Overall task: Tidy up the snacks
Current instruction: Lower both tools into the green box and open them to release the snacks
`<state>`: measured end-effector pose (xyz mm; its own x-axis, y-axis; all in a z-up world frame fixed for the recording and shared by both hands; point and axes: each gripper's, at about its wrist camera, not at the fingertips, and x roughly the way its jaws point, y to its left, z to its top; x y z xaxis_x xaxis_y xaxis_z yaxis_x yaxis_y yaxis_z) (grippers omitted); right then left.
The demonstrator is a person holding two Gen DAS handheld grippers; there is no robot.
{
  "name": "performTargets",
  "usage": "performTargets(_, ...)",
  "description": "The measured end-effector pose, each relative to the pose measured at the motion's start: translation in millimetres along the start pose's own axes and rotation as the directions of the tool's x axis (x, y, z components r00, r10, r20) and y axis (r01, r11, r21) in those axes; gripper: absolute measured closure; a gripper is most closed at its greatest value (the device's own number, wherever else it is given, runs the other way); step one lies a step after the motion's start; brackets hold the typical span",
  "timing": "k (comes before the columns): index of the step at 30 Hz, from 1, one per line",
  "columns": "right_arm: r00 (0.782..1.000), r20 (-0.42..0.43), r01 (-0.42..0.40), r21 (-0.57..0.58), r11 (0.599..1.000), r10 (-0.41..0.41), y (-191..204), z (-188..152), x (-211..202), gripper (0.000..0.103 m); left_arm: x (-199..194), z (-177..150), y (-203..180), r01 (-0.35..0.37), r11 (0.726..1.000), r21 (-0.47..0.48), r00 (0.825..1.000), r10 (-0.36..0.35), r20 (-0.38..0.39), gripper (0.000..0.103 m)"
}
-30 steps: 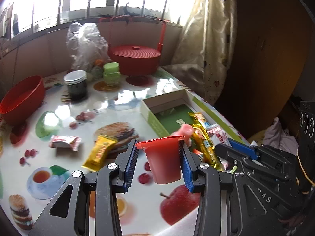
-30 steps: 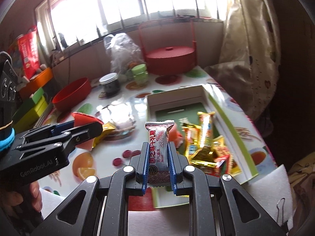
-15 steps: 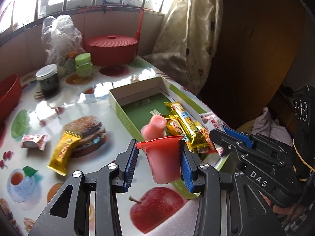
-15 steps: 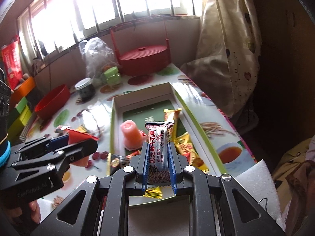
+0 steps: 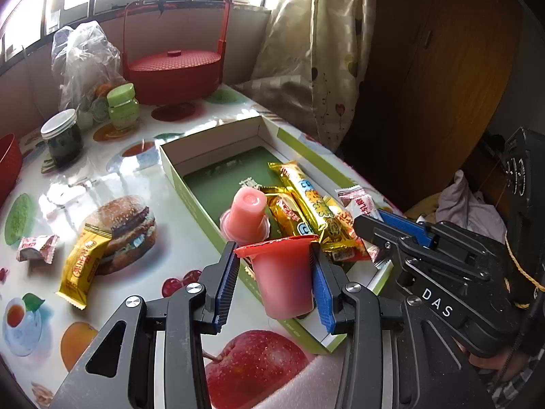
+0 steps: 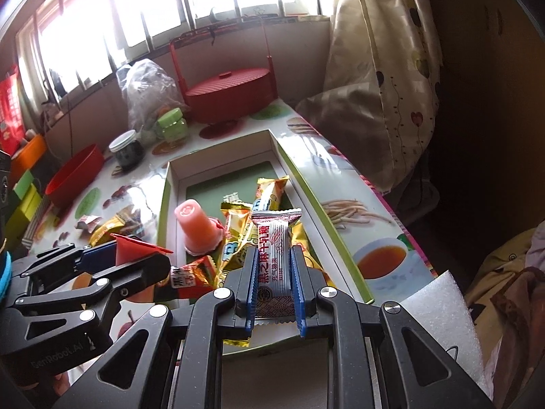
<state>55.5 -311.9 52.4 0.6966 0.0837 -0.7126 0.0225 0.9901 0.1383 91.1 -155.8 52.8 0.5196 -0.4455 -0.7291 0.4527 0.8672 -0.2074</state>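
Bright daylight pours through a row of barred windows above a low plain wall. A pale patterned curtain hangs at the right, beside a dark wooden cupboard. The table wears a glossy cloth printed with fruit and burgers, glaring where sun strikes it.

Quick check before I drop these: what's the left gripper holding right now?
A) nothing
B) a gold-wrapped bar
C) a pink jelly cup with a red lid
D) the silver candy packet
C: the left gripper is clamped on the pink jelly cup, red lid up, above the green box.
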Motion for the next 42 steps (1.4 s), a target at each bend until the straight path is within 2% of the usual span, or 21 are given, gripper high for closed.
performTargets(10, 1.000, -0.013, 0.025, -0.004, 1.000, -0.026, -8, -2, 10, 0.086, 11, -1, -10, -0.005, 1.000, 0.026, 1.000, 0.006, -0.019, 0.061)
performTargets(27, 1.000, -0.006, 0.014, 0.000, 1.000, -0.014, -12, -1, 17, 0.085, 21, 0, -15, 0.006, 1.000, 0.030, 0.999, -0.005, -0.038, 0.060)
performTargets(36, 1.000, -0.004, 0.013, 0.000, 1.000, -0.013, -9, -1, 16, 0.078, 20, 0, -14, 0.013, 1.000, 0.028, 0.999, -0.012, -0.044, 0.059)
performTargets(42, 1.000, 0.000, 0.025, 0.014, 1.000, -0.025, -10, -1, 14, 0.073, 16, 0, -14, 0.030, 0.999, 0.016, 0.999, -0.030, -0.036, 0.053)
